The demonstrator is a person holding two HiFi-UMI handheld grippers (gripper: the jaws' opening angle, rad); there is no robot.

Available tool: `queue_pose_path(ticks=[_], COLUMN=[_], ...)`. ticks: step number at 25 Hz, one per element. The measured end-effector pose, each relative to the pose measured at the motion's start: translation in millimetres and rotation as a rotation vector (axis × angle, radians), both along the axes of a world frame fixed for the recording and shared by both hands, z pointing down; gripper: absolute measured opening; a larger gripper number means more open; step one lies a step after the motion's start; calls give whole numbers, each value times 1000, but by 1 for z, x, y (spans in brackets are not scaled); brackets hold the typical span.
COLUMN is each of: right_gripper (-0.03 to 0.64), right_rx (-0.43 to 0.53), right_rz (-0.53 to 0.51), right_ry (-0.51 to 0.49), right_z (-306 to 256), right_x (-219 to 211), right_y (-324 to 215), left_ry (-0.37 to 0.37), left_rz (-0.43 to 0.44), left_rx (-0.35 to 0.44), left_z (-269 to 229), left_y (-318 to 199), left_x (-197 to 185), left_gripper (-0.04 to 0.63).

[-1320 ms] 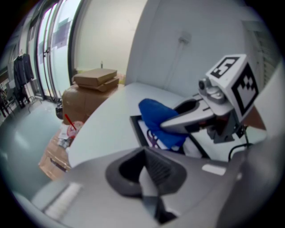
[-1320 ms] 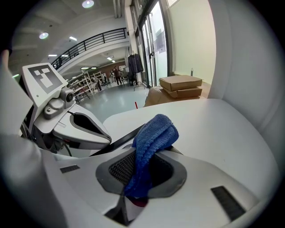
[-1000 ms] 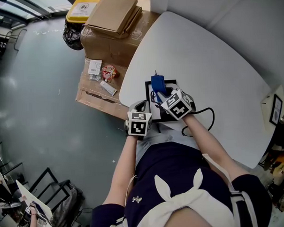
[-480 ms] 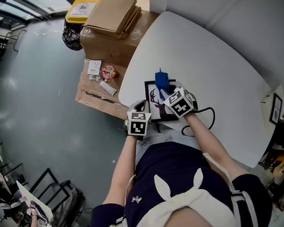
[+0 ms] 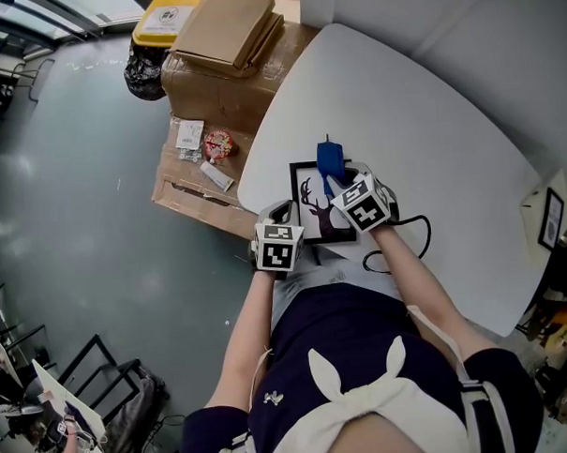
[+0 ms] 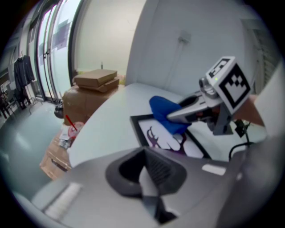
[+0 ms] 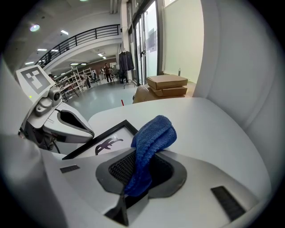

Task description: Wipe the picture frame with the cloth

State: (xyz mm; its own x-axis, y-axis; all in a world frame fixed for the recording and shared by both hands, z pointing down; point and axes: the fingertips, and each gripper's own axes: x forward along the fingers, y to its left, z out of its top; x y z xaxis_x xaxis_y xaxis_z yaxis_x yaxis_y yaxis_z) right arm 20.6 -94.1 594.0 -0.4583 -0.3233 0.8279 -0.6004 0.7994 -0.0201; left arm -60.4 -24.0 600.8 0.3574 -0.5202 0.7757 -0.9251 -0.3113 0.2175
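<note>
A black picture frame (image 5: 313,213) with a deer print lies flat on the white table (image 5: 429,121), near its front edge. My right gripper (image 5: 341,184) is shut on a blue cloth (image 5: 330,161), which rests over the frame's far right corner. In the right gripper view the cloth (image 7: 149,144) hangs out from between the jaws, with the frame (image 7: 104,141) to the left. My left gripper (image 5: 287,214) sits at the frame's near left edge with its jaws together and nothing seen between them. From the left gripper view, cloth (image 6: 167,113) and frame (image 6: 167,142) lie ahead.
A black cable (image 5: 397,241) loops on the table just right of the frame. Cardboard boxes (image 5: 221,45) and a low board with snack packets (image 5: 208,149) stand on the floor off the table's left side. A small framed item (image 5: 552,220) stands at the table's right edge.
My right gripper has slid the blue cloth to the right and a little farther away across the frame, uncovering the deer print. The left gripper has stayed put.
</note>
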Motion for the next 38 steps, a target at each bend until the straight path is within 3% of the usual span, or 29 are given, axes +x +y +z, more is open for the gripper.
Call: queue_pose_path(ticks=[38], right_gripper=[66], right_rx=[-41], right_rz=[90], right_ry=[-65], right_z=[-4], right_x=[26], right_y=[3], left_ry=[-36], left_rz=[-13], left_rx=[4], left_z=[0], left_y=[1], left_x=[-1], left_gripper=[3])
